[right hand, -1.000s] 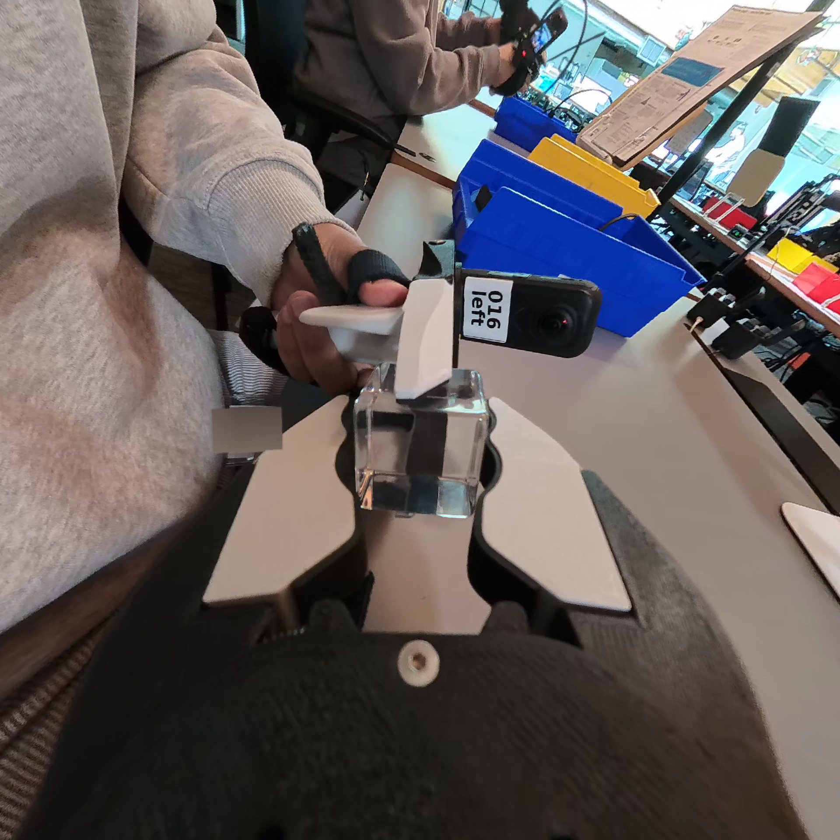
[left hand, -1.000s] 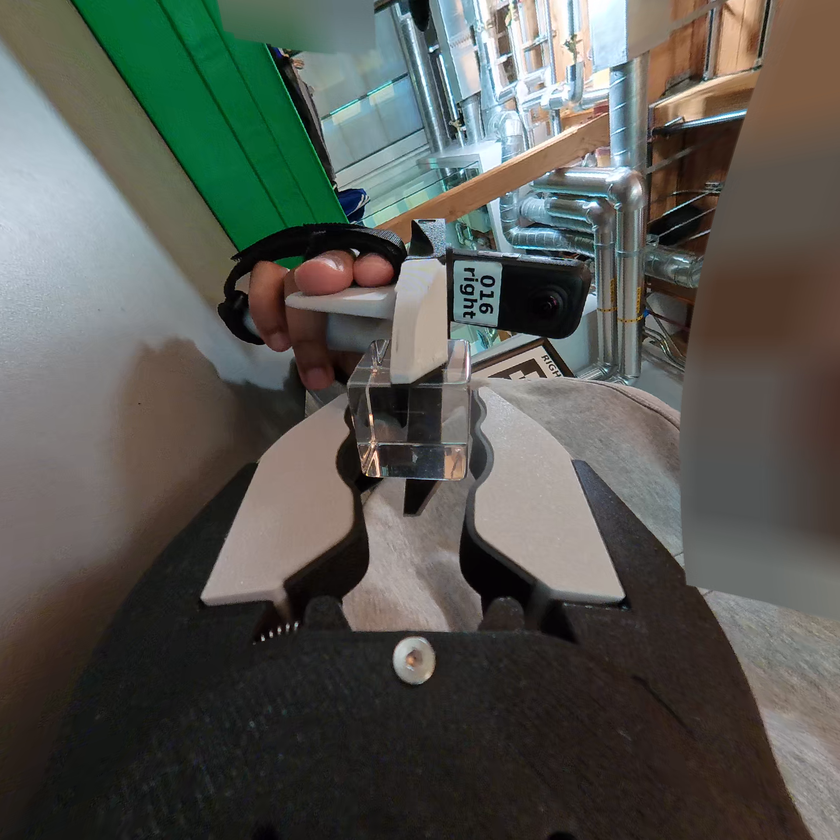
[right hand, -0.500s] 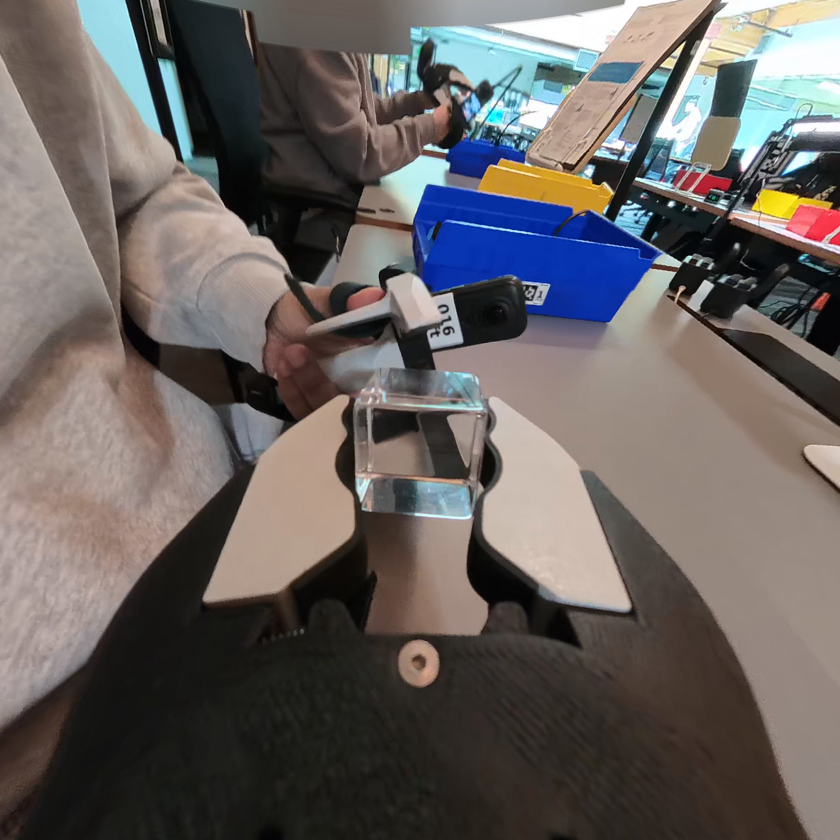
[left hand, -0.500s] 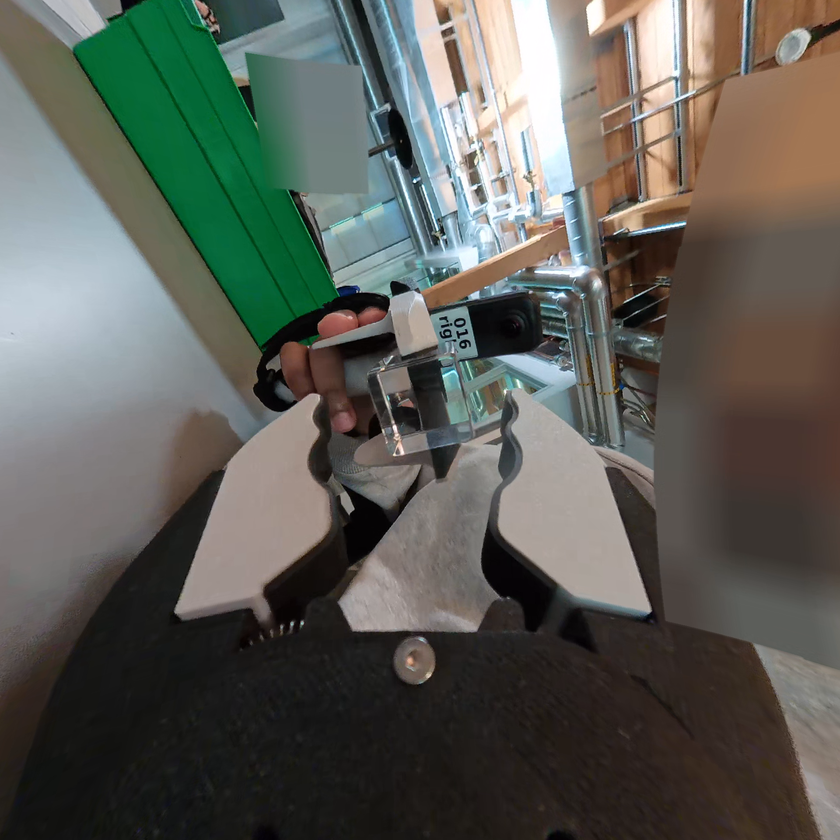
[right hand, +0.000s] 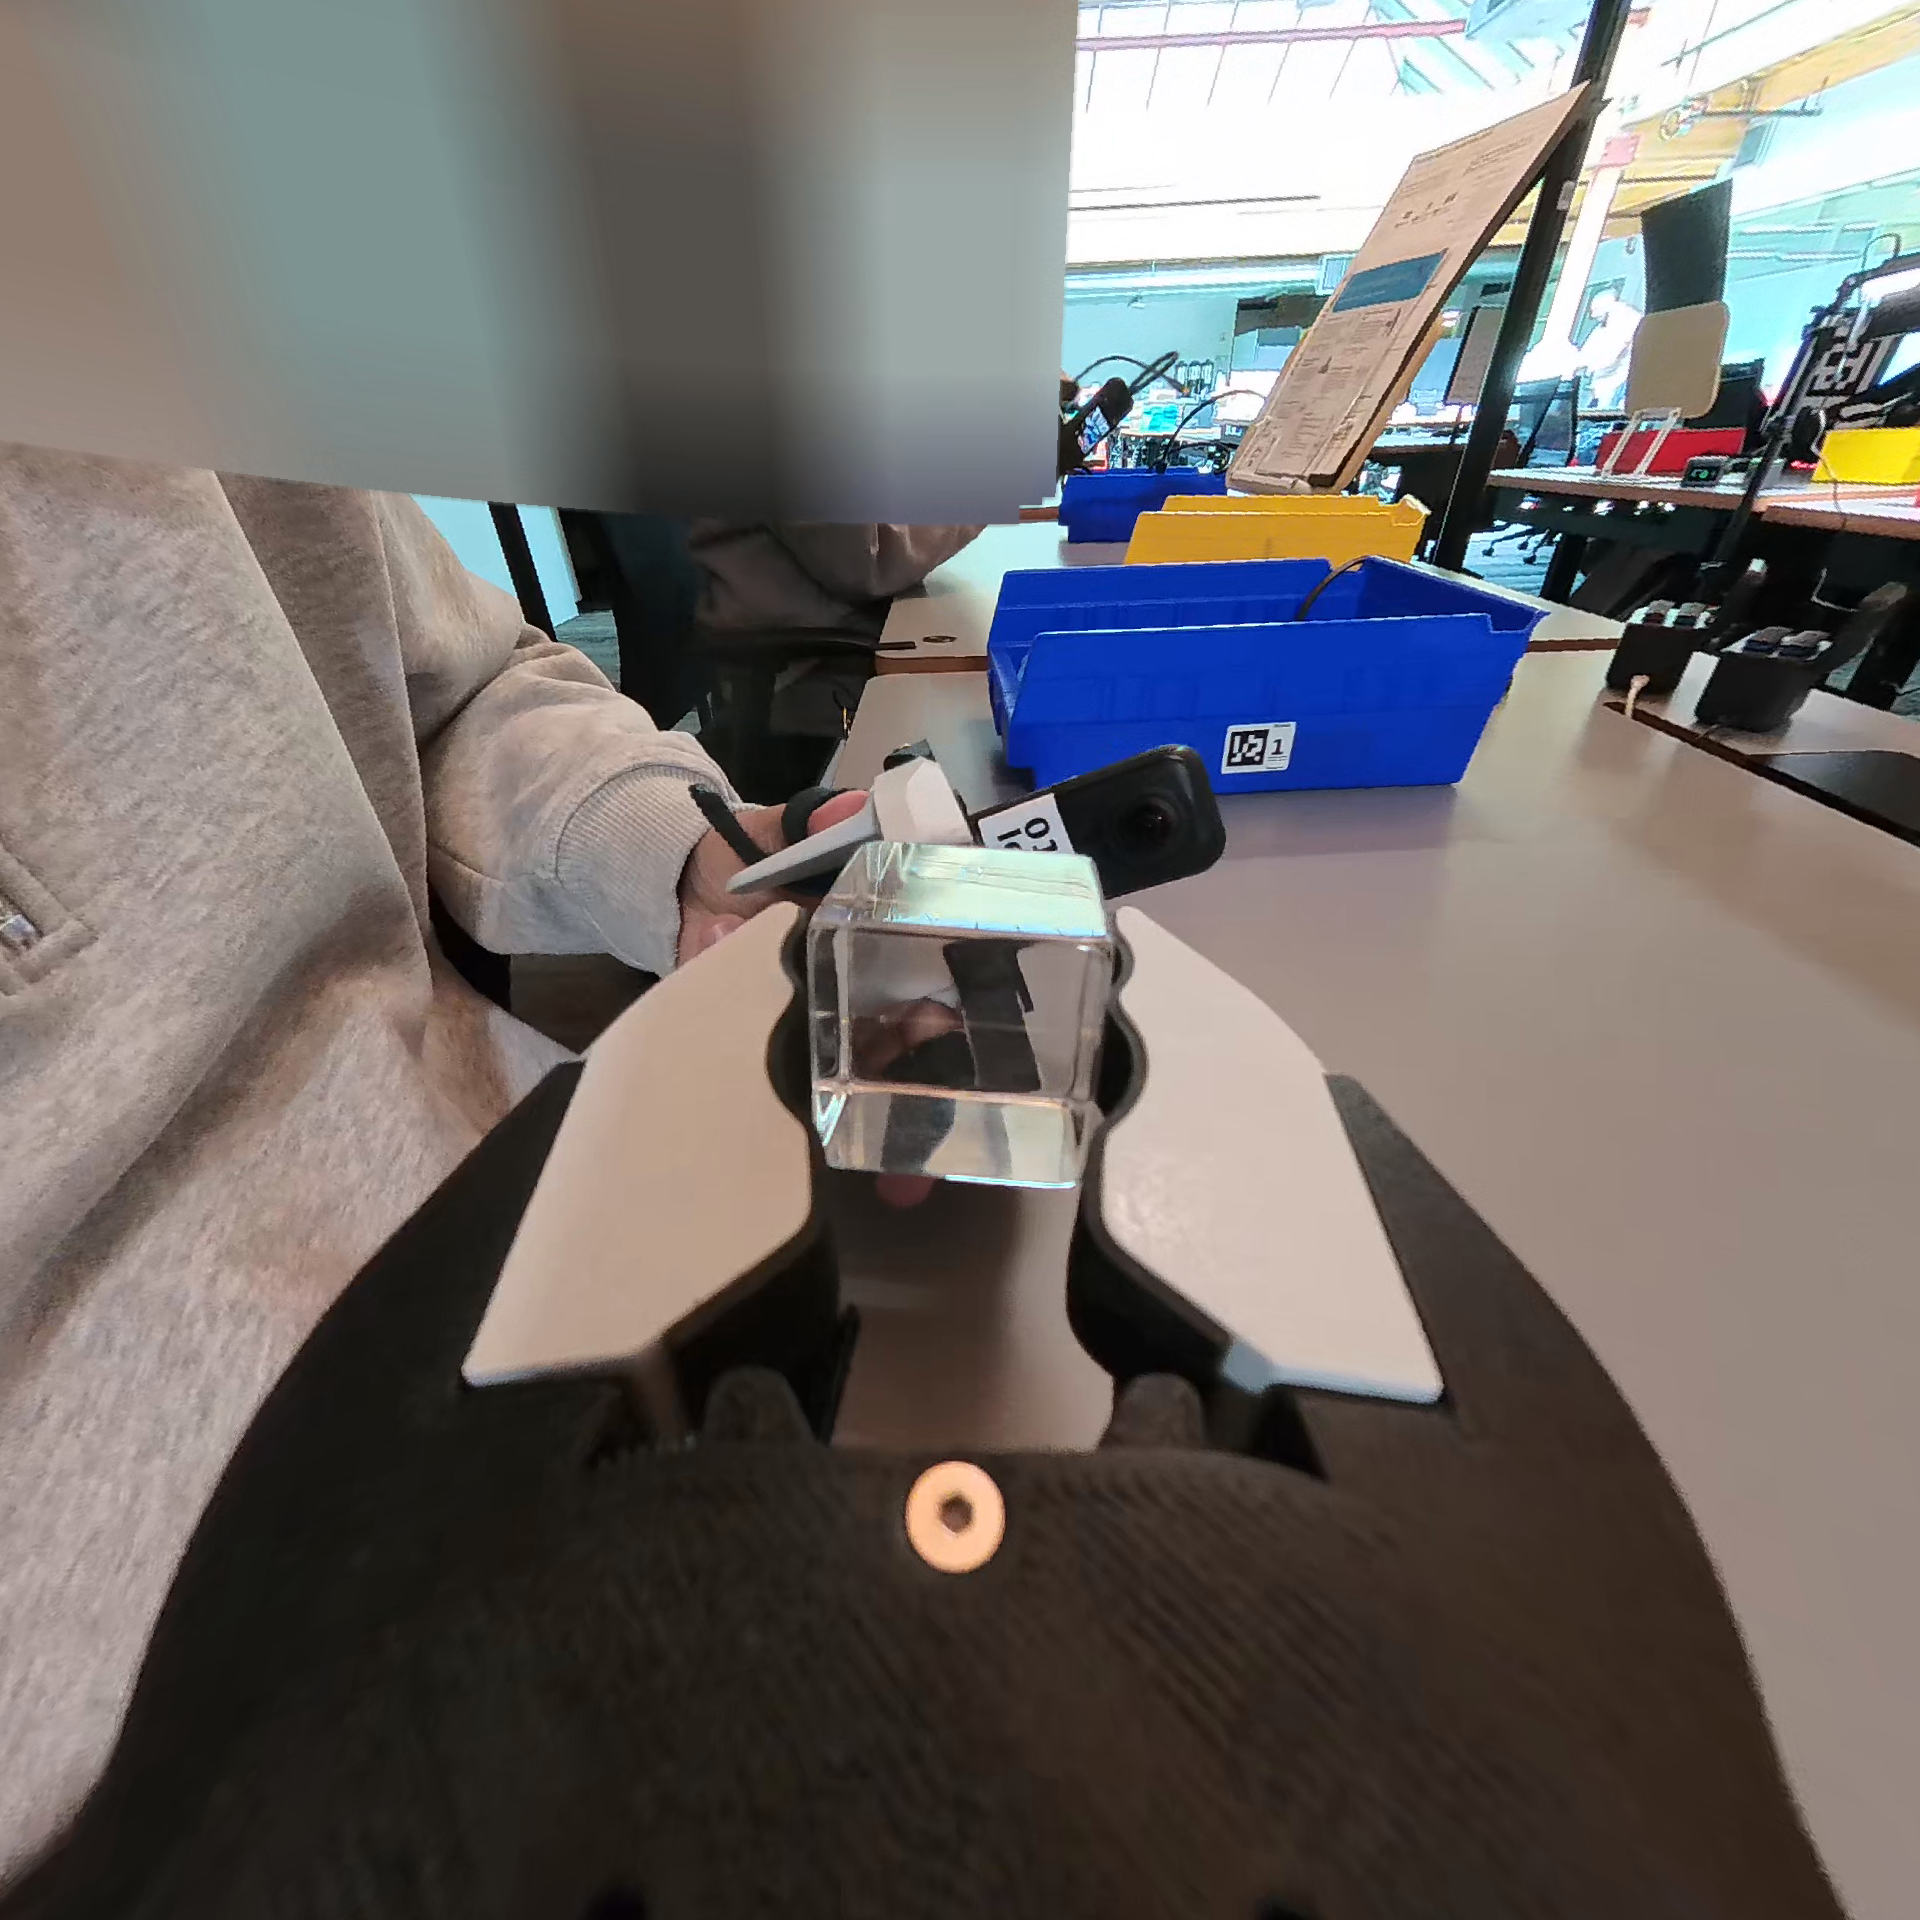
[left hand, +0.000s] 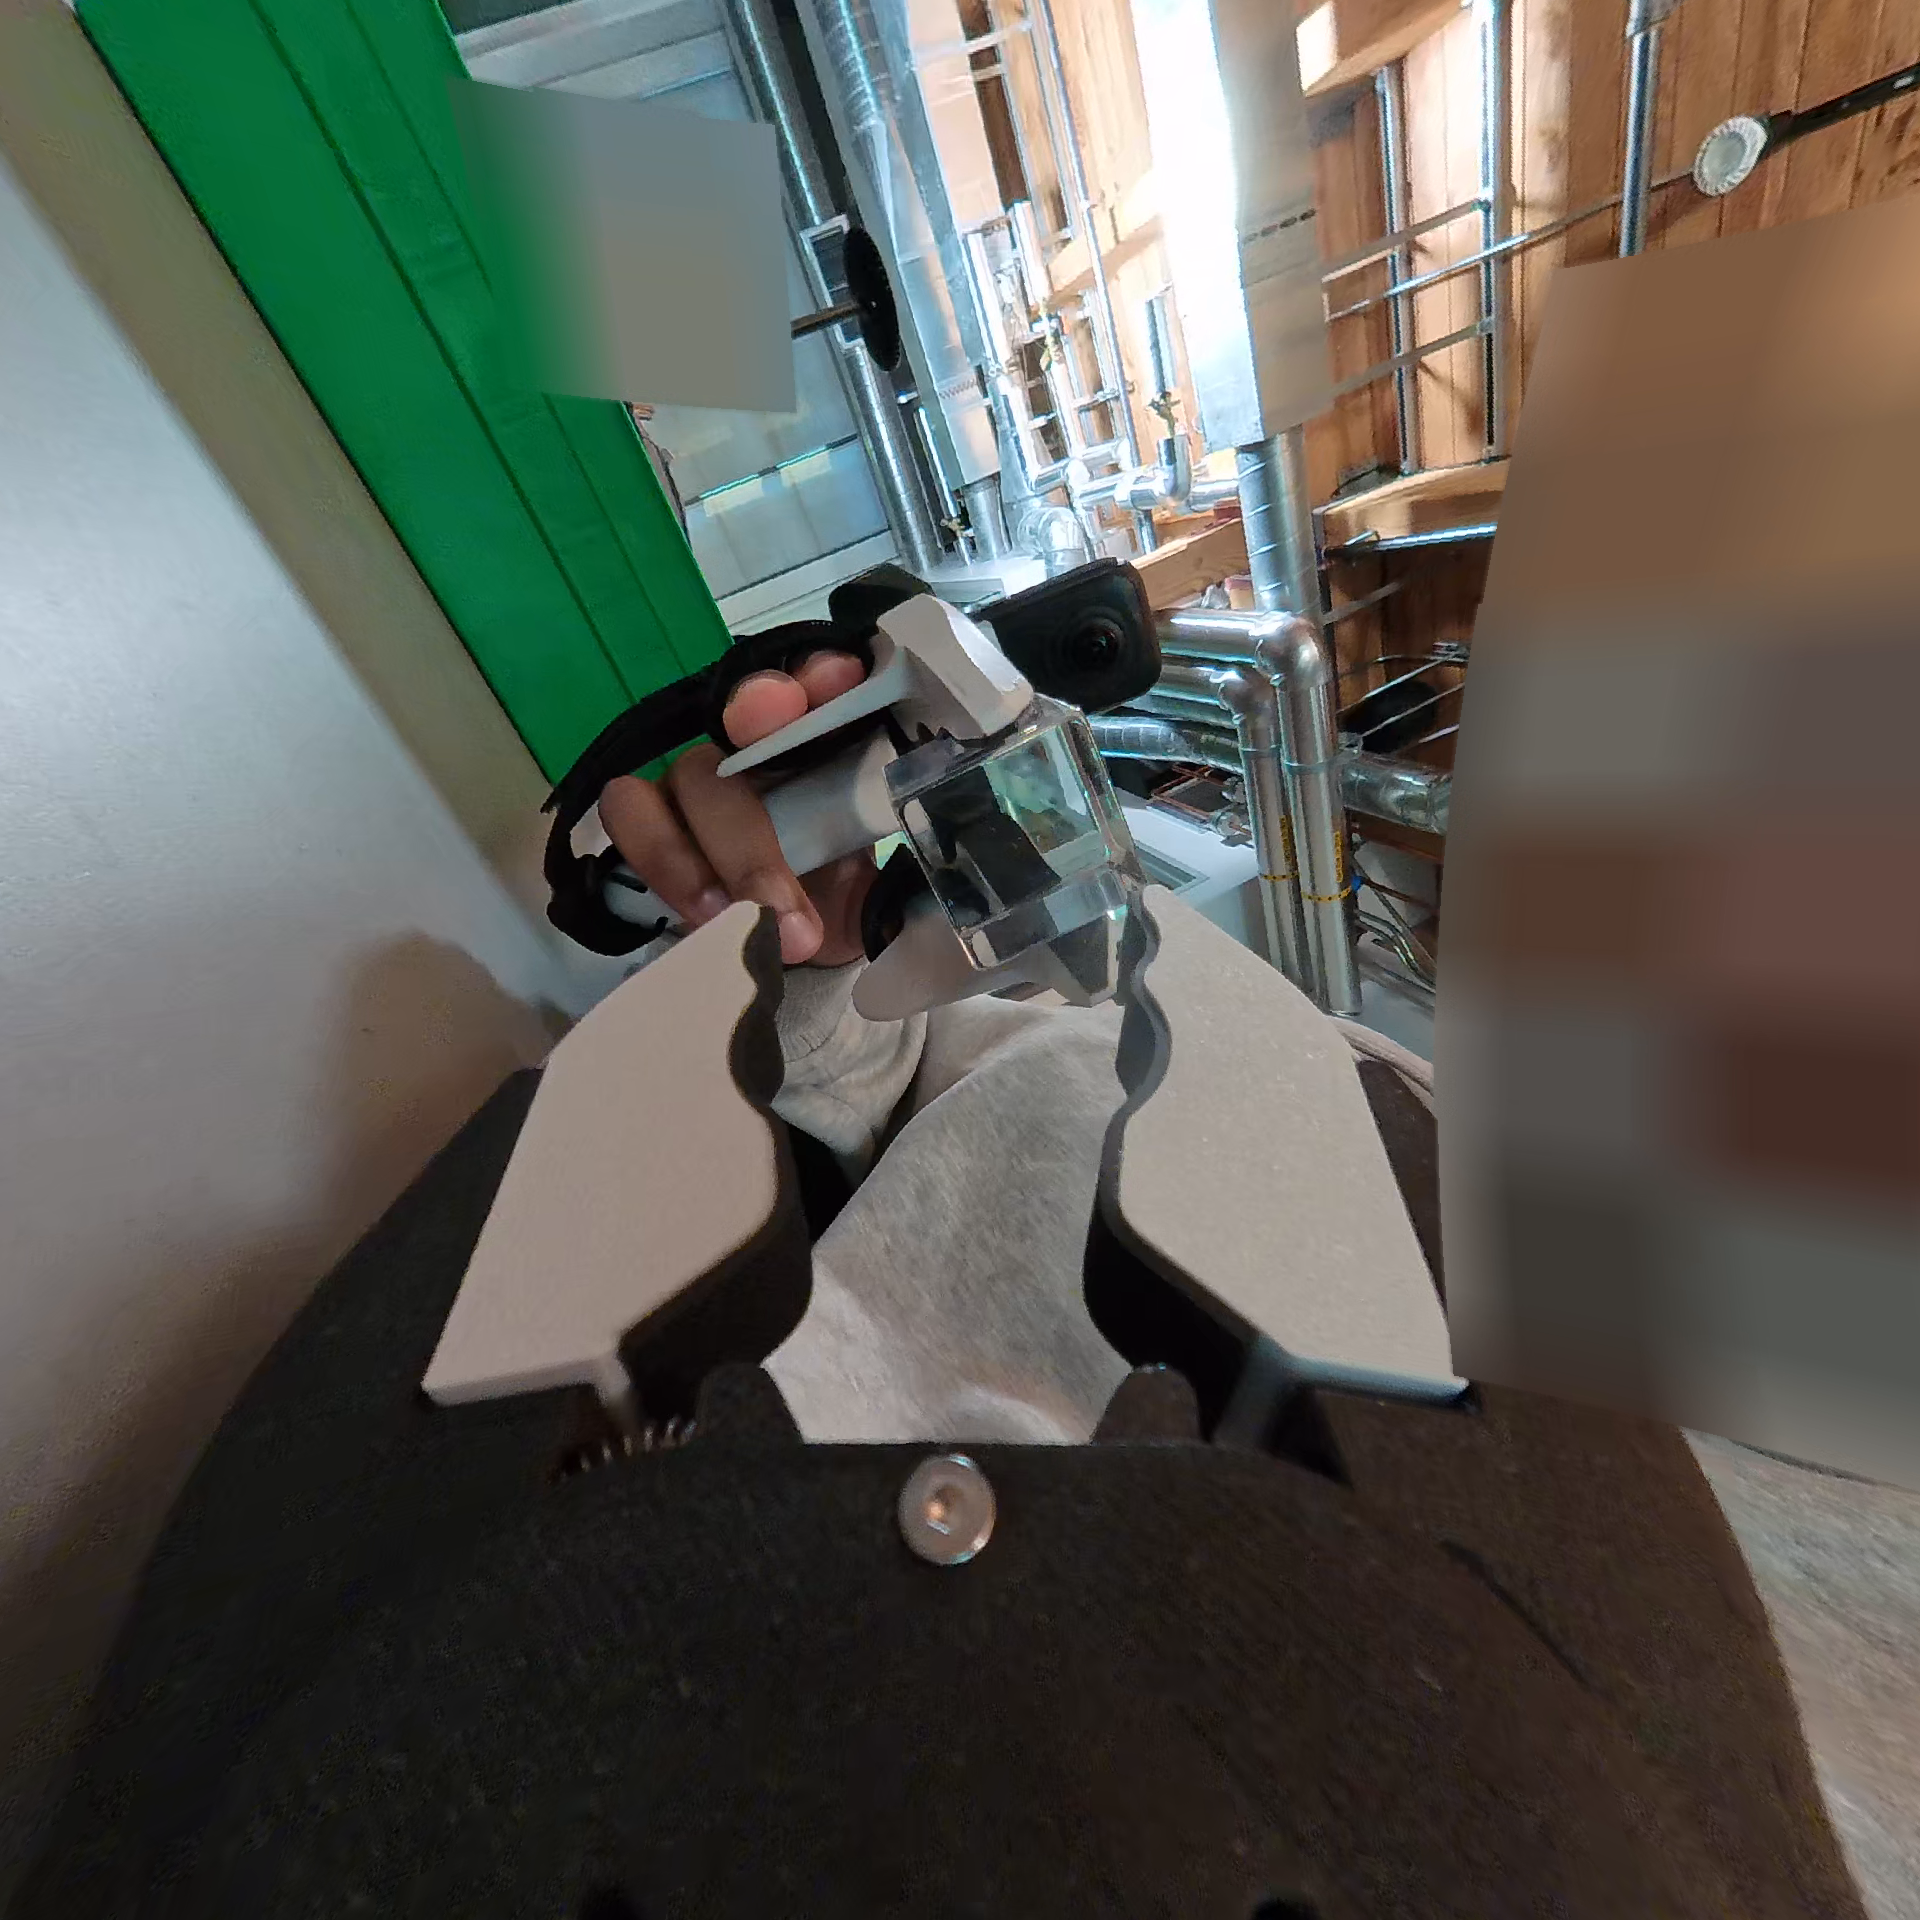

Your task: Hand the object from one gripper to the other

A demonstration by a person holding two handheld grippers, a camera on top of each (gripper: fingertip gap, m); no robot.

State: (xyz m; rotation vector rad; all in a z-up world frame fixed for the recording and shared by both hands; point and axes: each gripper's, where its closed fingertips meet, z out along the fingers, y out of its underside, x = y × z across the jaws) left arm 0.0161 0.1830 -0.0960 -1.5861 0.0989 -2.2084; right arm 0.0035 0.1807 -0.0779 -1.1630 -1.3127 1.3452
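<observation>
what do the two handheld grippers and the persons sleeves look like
Both grippers, left and right, share one design: a black textured body with a silver screw, two pale grey fingers with wavy black inner edges, a black camera bearing a white label, and a black hand strap. The sleeves are light grey sweatshirt with ribbed cuffs.

a: the cube [right hand: 954, 1023] looks like clear, glossy glass or acrylic; the right hand-held gripper [right hand: 951, 1013] has smooth matt grey fingers [right hand: 665, 1153].

b: its body looks rough black; the surface [right hand: 1507, 1018] is smooth matt grey, and the bin [right hand: 1247, 686] is glossy blue plastic.
</observation>
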